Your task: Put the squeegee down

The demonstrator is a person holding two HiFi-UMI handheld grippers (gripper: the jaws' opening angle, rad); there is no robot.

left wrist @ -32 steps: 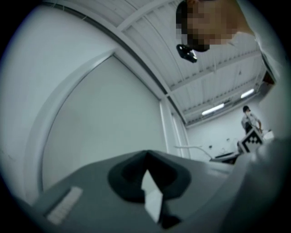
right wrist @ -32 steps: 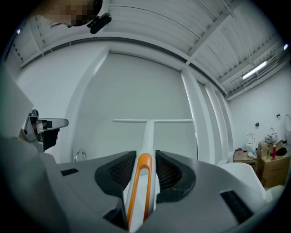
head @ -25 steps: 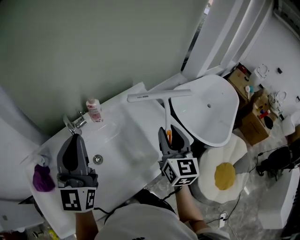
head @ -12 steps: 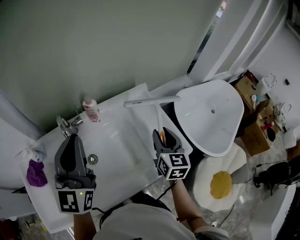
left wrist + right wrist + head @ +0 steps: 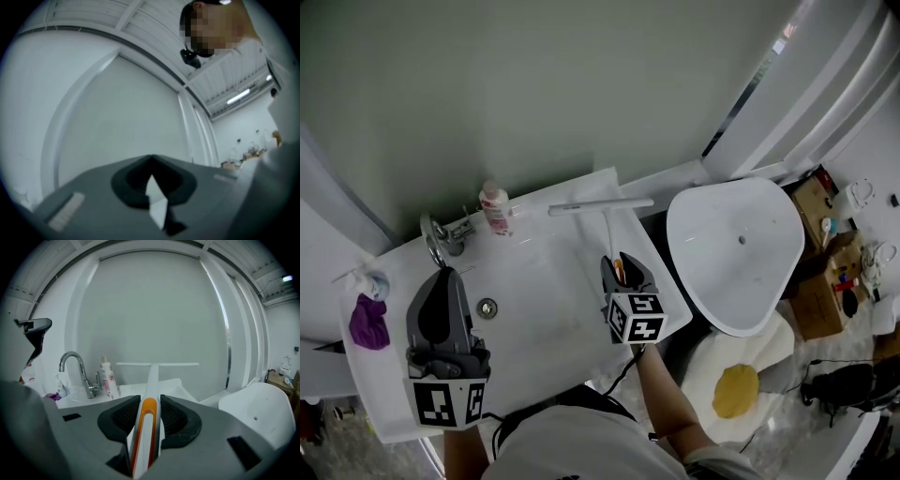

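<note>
The squeegee (image 5: 602, 206) has a white T-shaped blade and a white handle with an orange inlay (image 5: 146, 427). My right gripper (image 5: 622, 266) is shut on the handle, and the blade (image 5: 157, 365) points away toward the wall over the back right of the white sink counter (image 5: 534, 281). Whether the blade touches the counter I cannot tell. My left gripper (image 5: 442, 281) hangs over the counter's left part, jaws together with only a thin pale sliver between them (image 5: 154, 197). It is tilted up toward the wall and ceiling.
A chrome faucet (image 5: 441, 240) and a pink-labelled bottle (image 5: 495, 208) stand at the counter's back, the drain (image 5: 487, 307) in the basin. A purple cloth (image 5: 367, 323) lies far left. A loose white basin (image 5: 741, 253) and an egg-shaped rug (image 5: 736, 389) are on the right.
My right gripper has carried the squeegee left, from over the loose white basin to over the sink counter's right end. The left gripper has stayed about where it was.
</note>
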